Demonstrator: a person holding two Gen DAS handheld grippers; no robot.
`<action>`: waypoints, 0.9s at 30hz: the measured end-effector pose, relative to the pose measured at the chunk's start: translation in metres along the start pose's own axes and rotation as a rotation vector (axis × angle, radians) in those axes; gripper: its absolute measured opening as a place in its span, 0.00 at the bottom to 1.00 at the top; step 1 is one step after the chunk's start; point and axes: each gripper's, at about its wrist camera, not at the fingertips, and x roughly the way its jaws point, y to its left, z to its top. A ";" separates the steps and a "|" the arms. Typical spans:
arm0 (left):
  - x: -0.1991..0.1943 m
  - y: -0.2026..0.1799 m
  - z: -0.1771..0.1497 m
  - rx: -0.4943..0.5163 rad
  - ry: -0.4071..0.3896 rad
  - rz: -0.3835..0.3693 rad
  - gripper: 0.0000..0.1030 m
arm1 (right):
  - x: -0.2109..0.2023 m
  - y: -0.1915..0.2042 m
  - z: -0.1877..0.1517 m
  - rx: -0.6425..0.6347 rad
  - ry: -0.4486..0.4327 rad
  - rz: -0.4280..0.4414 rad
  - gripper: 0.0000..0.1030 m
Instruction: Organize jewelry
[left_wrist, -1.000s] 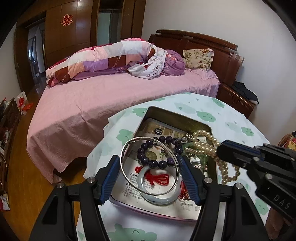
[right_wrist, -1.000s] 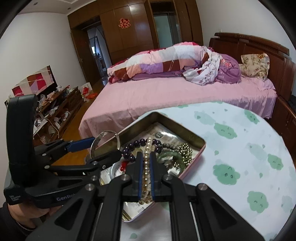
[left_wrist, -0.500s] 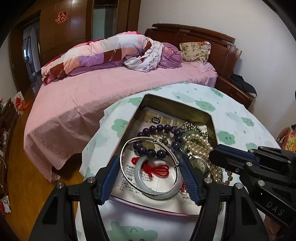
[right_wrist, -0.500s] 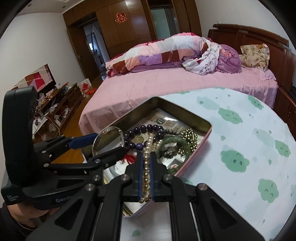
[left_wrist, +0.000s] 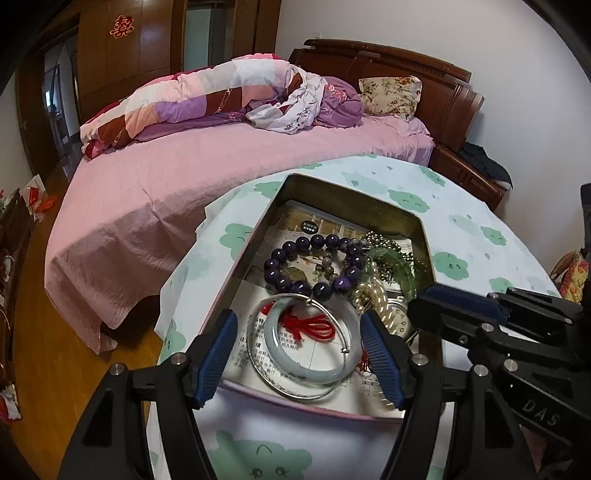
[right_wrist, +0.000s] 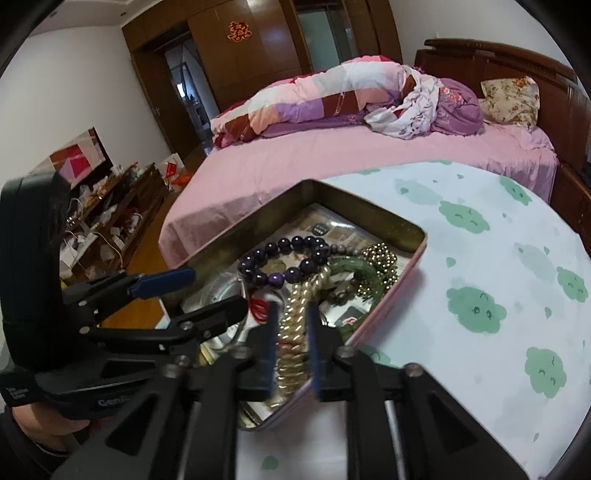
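A metal tin (left_wrist: 332, 188) (right_wrist: 365, 206) on the round table holds the jewelry: a purple bead bracelet (left_wrist: 310, 266) (right_wrist: 280, 258), a green bangle (left_wrist: 399, 266) (right_wrist: 365, 273), a pale jade bangle (left_wrist: 314, 369) with red cord, a thin silver bangle (left_wrist: 258, 354) and a pearl necklace (right_wrist: 295, 325). My left gripper (left_wrist: 299, 354) is open over the tin, its pads either side of the silver bangle, which lies in the tin. My right gripper (right_wrist: 291, 347) has its jaws slightly apart around the pearl necklace, which lies heaped in the tin.
The table (right_wrist: 498, 295) wears a white cloth with green clouds. A pink bed (left_wrist: 184, 177) with a rolled quilt stands beyond it. A low cabinet with clutter (right_wrist: 110, 221) is at the far left.
The silver bangle went from raised between my left pads to lying in the tin. My right jaws opened from shut on the pearl necklace, and the pearls dropped into the tin.
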 end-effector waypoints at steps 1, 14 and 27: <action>-0.003 0.000 0.000 -0.003 -0.004 0.008 0.71 | -0.003 -0.001 0.000 0.005 -0.007 -0.006 0.36; -0.072 0.010 0.004 -0.032 -0.165 0.057 0.75 | -0.064 0.005 0.005 0.023 -0.157 -0.110 0.70; -0.089 0.005 0.003 -0.016 -0.210 0.058 0.75 | -0.074 0.009 0.000 0.016 -0.184 -0.117 0.72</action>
